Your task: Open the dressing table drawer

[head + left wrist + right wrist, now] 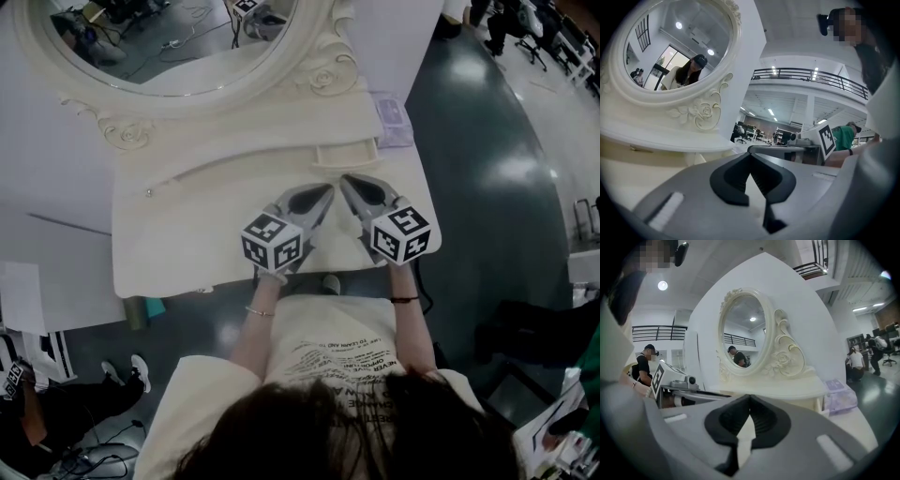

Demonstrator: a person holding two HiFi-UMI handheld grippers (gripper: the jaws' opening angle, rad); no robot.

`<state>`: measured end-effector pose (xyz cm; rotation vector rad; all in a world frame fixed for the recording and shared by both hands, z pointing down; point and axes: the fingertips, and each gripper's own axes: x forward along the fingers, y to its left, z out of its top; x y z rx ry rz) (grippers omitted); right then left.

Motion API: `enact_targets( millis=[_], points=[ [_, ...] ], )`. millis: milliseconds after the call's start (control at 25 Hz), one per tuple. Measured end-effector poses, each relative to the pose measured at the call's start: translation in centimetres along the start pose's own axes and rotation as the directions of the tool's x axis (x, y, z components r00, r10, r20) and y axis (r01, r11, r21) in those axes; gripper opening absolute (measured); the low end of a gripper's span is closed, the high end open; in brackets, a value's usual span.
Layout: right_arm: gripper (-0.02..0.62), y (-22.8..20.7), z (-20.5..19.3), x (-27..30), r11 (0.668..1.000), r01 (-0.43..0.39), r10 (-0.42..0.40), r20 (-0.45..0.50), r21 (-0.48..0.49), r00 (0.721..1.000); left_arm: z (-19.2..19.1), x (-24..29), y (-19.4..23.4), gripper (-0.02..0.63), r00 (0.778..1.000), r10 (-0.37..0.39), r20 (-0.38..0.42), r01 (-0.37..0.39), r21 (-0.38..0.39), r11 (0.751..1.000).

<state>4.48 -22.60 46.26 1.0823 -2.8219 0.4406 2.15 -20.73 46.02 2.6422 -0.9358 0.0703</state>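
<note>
**Inspector:** State of the 2 tongs?

**Assessor:** Left gripper (323, 192) and right gripper (349, 183) both have their jaws together and hold nothing. The tips are just short of the small drawer (345, 156) on the dressing table (187, 234).

**Inspector:** And the drawer?

**Assessor:** It seems slightly drawn out, either partway or finished. Any pull should run straight and level.

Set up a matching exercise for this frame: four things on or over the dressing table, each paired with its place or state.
Things:
1. oval mirror
2. purple packet
3. left tool
4. small knob

Places or states:
a. right rear edge of the tabletop
b. jaws together, nothing between them
c. far left, on the low tier under the mirror
d. in a carved cream frame at the back

Pairs: 1-d, 2-a, 3-b, 4-c.
</note>
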Motion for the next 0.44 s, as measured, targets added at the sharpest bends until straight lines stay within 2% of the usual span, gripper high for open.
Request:
enact_targets(
  millis=[440],
  points=[
    [0.003,-0.31,-0.03,-0.33,1.0,-0.006,0.006,0.02,0.009,1.0,-0.17,0.43,-0.31,-0.002,1.0,-0.008,-0.004,0.008,0.005,1.0]
  ],
)
